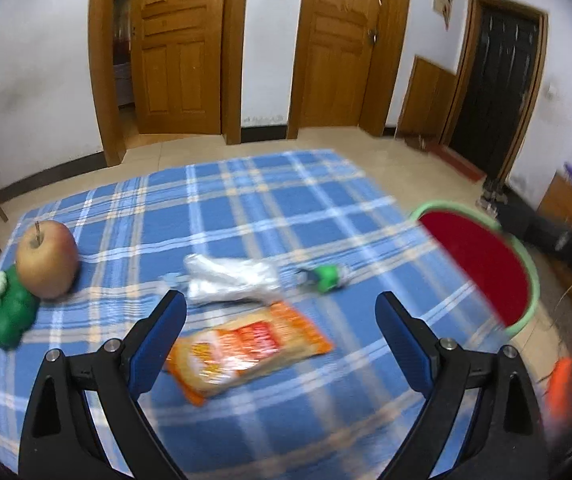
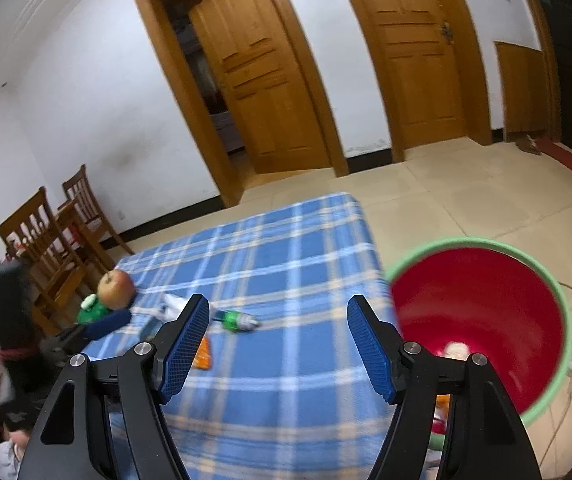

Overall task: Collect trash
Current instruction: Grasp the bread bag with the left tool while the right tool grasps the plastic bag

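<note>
An orange snack wrapper lies on the blue plaid tablecloth, between the fingers of my open, empty left gripper. Behind it lie a crumpled clear plastic bag and a small green-and-white wrapper. A red bin with a green rim stands off the table's right edge. My right gripper is open and empty, above the table's right part next to the bin, which holds some trash at its bottom. The small wrapper and the orange wrapper's edge show there too.
An apple and a green toy sit at the table's left. Wooden chairs stand left of the table. Wooden doors line the far wall. Tiled floor surrounds the table.
</note>
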A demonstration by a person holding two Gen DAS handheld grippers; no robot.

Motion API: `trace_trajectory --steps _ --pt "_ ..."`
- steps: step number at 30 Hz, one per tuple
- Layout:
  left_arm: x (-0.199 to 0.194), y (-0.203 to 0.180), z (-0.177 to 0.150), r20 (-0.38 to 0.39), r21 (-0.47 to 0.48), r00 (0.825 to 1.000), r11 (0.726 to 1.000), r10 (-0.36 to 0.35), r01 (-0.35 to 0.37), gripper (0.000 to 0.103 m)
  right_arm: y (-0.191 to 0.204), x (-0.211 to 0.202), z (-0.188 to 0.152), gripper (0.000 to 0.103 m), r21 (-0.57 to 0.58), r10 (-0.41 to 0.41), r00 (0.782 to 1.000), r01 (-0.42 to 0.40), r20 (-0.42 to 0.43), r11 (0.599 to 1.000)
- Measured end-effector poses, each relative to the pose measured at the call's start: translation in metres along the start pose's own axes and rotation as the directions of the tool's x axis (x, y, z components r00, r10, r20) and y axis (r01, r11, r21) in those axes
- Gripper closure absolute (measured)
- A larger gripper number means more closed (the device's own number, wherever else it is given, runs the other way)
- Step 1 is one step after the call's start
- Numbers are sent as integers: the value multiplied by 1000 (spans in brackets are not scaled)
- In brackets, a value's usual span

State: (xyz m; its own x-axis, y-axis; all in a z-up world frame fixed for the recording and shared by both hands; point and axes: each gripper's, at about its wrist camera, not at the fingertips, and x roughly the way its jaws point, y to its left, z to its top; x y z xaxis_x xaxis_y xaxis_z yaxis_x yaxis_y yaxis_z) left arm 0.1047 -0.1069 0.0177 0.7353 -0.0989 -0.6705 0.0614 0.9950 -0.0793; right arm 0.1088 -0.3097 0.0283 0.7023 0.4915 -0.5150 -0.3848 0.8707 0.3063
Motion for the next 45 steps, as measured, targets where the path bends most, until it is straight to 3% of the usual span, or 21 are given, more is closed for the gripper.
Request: trace_trajectory --steps 7,12,14,15,16,19,29,32,37,40,45 --pt "29 8 -13 -92 108 995 994 31 -21 9 24 45 -5 30 -38 36 997 -39 -63 999" --pt "36 11 -16 -144 83 990 996 -3 15 21 25 65 -6 30 -34 46 994 -50 -101 998" --pt "40 13 -18 -178 67 984 998 -1 13 39 25 72 -6 30 -30 46 993 -50 -112 998" --pt "38 14 -18 -168 64 986 998 1 10 43 26 74 -6 30 -30 47 992 -51 -115 998" --pt "37 14 -18 -163 62 987 998 3 7 55 26 74 -6 30 -30 48 992 -52 -117 998" --pt "33 15 -20 -154 50 988 999 -14 22 61 26 76 -6 30 -29 48 992 -52 -116 998" --pt "-5 35 -17 -49 -78 994 992 -100 96 61 31 91 -13 30 -40 38 989 -44 -146 998" --pt "-20 53 -10 3 -145 996 986 -86 85 61 39 99 -13 30 -50 47 986 -56 -159 997" --pt "-40 86 -6 87 -228 996 974 11 9 61 75 116 -17 30 -164 45 981 -77 -186 983" --pt "-44 99 -11 121 -260 993 964 -14 45 61 100 129 -22 30 -262 25 981 -76 -194 962" --pt "-30 102 -21 78 -286 997 958 -4 26 61 119 151 -31 30 -344 -14 971 -70 -238 937"
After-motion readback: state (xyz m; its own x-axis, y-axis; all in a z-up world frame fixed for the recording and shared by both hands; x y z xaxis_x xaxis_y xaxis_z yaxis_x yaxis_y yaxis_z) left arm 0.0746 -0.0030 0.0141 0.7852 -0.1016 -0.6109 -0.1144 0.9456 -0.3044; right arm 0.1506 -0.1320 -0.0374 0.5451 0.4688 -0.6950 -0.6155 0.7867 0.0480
